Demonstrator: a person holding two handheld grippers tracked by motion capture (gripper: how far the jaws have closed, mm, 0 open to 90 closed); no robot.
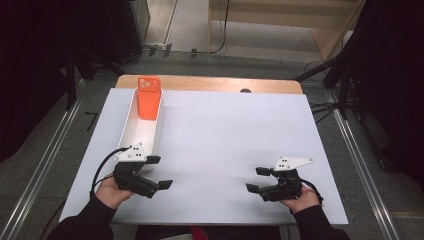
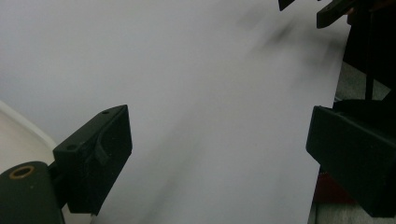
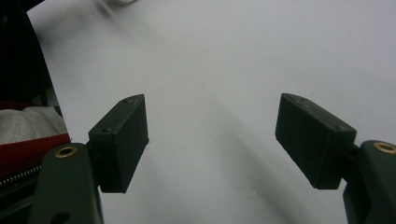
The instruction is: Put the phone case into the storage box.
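High view: the orange phone [image 1: 148,98] stands tilted at the far end of the white bin [image 1: 131,131]. Both the left hand-held gripper [image 1: 161,172] and the right hand-held gripper [image 1: 254,179] hover over the desk [image 1: 225,135], jaws apart and empty. Risk, as I judge it: the left one, close beside the bin, could knock it and topple the phone.

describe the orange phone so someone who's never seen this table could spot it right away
Start at the white sheet covering the table and go to its far left corner, where a long white tray lies. The orange phone leans in the tray's far end, camera lenses on top. It is the only brightly coloured thing on the table.
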